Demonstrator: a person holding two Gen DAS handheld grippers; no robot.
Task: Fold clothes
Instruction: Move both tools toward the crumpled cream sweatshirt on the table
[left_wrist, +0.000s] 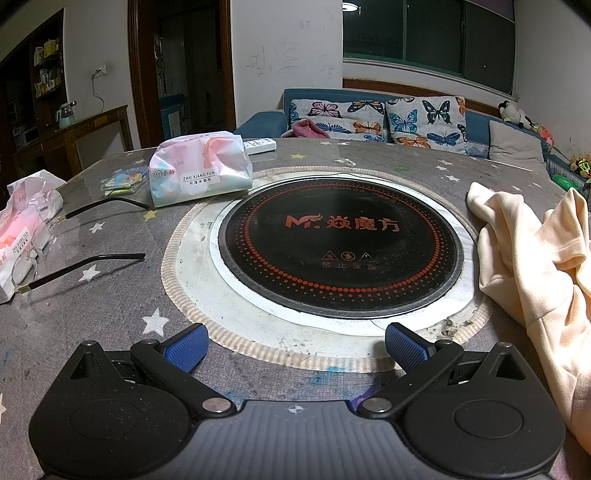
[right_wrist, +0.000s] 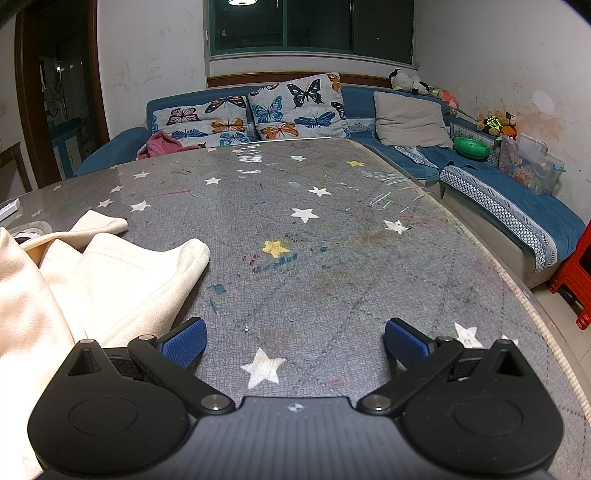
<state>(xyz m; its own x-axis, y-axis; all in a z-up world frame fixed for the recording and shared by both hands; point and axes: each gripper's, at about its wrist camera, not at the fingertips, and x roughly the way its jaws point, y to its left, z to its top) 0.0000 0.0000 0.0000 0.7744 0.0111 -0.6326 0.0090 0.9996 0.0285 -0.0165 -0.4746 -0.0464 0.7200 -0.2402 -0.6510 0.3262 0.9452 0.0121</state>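
On the star-print bench, cream garment lies crumpled between both grippers, beside the induction hob. Left gripper and right gripper both spread wide, holding nothing. Folding apparently not begun; all of it left.

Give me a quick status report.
Left gripper and right gripper open, empty. Cream garment crumpled, unfolded, between them. Eyeglasses and tissue packs lie left.

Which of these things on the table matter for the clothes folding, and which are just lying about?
For the job:
- cream garment, crumpled
- left claw, open
- right claw, open

Lying about:
- tissue packs
- round cooktop
- black-armed glasses
- remote
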